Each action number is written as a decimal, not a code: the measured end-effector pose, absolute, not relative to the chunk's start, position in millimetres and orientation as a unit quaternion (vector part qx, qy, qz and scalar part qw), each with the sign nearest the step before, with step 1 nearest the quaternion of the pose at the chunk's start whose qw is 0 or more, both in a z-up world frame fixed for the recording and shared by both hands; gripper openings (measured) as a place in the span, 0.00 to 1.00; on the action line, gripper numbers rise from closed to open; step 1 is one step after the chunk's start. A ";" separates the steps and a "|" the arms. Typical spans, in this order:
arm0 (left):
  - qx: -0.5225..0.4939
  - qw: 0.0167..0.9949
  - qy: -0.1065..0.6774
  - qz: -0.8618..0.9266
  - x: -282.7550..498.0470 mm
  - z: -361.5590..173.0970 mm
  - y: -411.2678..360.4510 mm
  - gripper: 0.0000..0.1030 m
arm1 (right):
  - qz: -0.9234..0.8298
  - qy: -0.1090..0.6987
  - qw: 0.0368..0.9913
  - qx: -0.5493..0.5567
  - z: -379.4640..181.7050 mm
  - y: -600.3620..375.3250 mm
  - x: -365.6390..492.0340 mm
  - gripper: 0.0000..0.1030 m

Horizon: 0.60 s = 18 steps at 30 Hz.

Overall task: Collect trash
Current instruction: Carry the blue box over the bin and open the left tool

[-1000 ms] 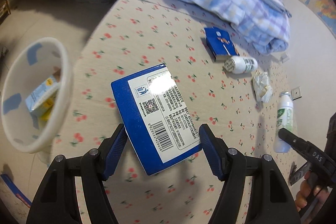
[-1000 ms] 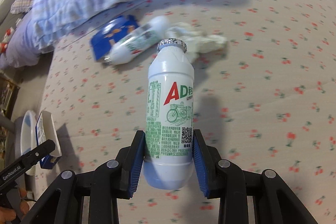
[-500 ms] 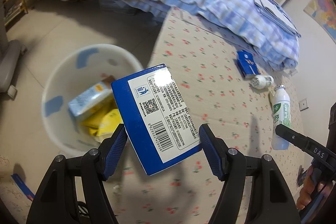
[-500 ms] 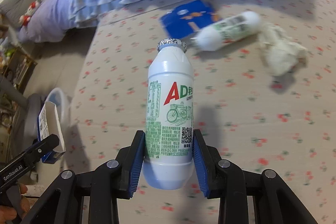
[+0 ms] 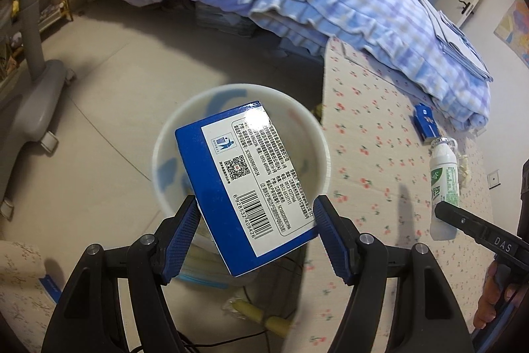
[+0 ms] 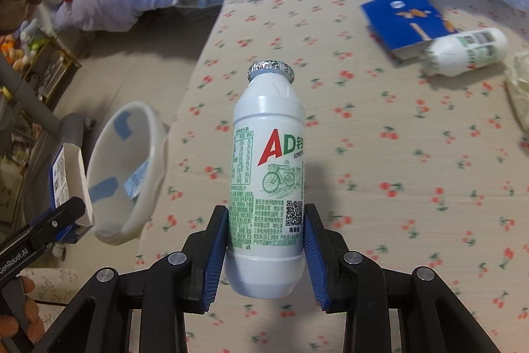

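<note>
My left gripper [image 5: 256,214] is shut on a blue and white carton [image 5: 244,184] and holds it directly above the white trash bin [image 5: 324,151] on the floor. My right gripper [image 6: 266,230] is shut on a white AD bottle [image 6: 267,174], held upright above the cherry-print mat [image 6: 396,154]. The right wrist view shows the bin [image 6: 155,134] at the left, beside the mat's edge, with the carton [image 6: 67,177] in the left gripper next to it. The left wrist view shows the bottle [image 5: 444,184] at the right.
On the mat lie a blue box [image 6: 406,22], a second white bottle [image 6: 466,52] and crumpled paper [image 6: 519,85]. A bed with a checked blanket [image 5: 347,12] borders the mat. A grey wheeled stand [image 5: 36,88] stands on the floor at left. Wrappers lie inside the bin.
My left gripper has swung left off the mat, bringing the carton over the bin. My right gripper has carried the bottle leftward toward the mat's edge and the bin.
</note>
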<state>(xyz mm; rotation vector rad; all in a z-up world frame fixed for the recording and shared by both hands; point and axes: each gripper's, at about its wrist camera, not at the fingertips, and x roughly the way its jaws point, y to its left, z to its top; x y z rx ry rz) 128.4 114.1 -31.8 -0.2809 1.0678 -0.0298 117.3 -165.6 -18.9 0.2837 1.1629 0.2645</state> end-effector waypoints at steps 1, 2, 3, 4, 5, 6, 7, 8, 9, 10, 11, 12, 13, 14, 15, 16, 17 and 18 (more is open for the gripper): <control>-0.133 0.852 0.506 -0.012 128.3 -32.0 117.3 0.71 | 0.126 0.546 0.818 0.131 -18.9 -162.0 117.1 0.38; -0.135 0.853 0.504 -0.010 128.3 -32.5 122.3 0.71 | 0.129 0.546 0.818 0.130 -19.0 -157.7 117.3 0.38; -0.137 0.854 0.502 -0.009 128.4 -32.9 125.3 0.71 | 0.132 0.546 0.817 0.128 -19.2 -152.2 117.7 0.38; -0.138 0.855 0.500 -0.009 128.4 -33.2 127.8 0.71 | 0.134 0.546 0.817 0.127 -19.1 -147.8 117.6 0.38; -0.140 0.856 0.497 -0.008 128.9 -33.4 131.7 0.71 | 0.135 0.547 0.817 0.125 -18.7 -143.5 117.7 0.38; -0.141 0.858 0.495 -0.008 129.6 -33.5 133.7 0.71 | 0.137 0.547 0.817 0.124 -18.7 -139.1 117.8 0.38; -0.142 0.859 0.492 -0.008 130.1 -33.6 135.5 0.71 | 0.140 0.546 0.817 0.122 -18.7 -134.4 118.1 0.38; -0.144 0.861 0.488 -0.009 130.6 -33.4 137.8 0.71 | 0.142 0.546 0.817 0.122 -19.0 -130.1 118.3 0.38; -0.146 0.862 0.485 -0.011 130.8 -33.2 139.2 0.71 | 0.144 0.547 0.816 0.121 -19.3 -126.1 118.4 0.38; -0.149 0.863 0.482 -0.013 131.2 -32.7 140.5 0.71 | 0.147 0.547 0.815 0.120 -19.8 -121.5 118.8 0.38; -0.150 0.865 0.478 -0.016 131.7 -31.8 141.7 0.71 | 0.149 0.547 0.815 0.120 -20.3 -117.3 119.5 0.38; -0.150 0.867 0.476 -0.020 132.1 -31.2 142.2 0.71 | 0.151 0.547 0.814 0.120 -20.4 -112.2 120.3 0.38; -0.151 0.869 0.471 -0.021 132.5 -30.1 143.2 0.72 | 0.152 0.547 0.814 0.120 -20.2 -109.5 120.4 0.38; -0.152 0.870 0.469 -0.020 132.1 -29.3 143.6 0.72 | 0.155 0.546 0.814 0.121 -20.0 -105.7 120.7 0.38; -0.152 0.869 0.470 -0.017 133.0 -28.8 144.8 0.72 | 0.157 0.545 0.814 0.123 -19.0 -101.9 121.1 0.38; -0.152 0.868 0.473 -0.015 133.4 -28.9 145.5 0.74 | 0.158 0.544 0.815 0.124 -18.6 -99.1 121.2 0.38; -0.151 0.865 0.478 -0.013 133.8 -29.2 146.1 0.80 | 0.160 0.543 0.815 0.125 -18.0 -96.4 121.6 0.38; -0.147 0.865 0.480 -0.006 133.3 -28.6 147.5 0.82 | 0.161 0.543 0.814 0.127 -17.7 -92.8 122.3 0.38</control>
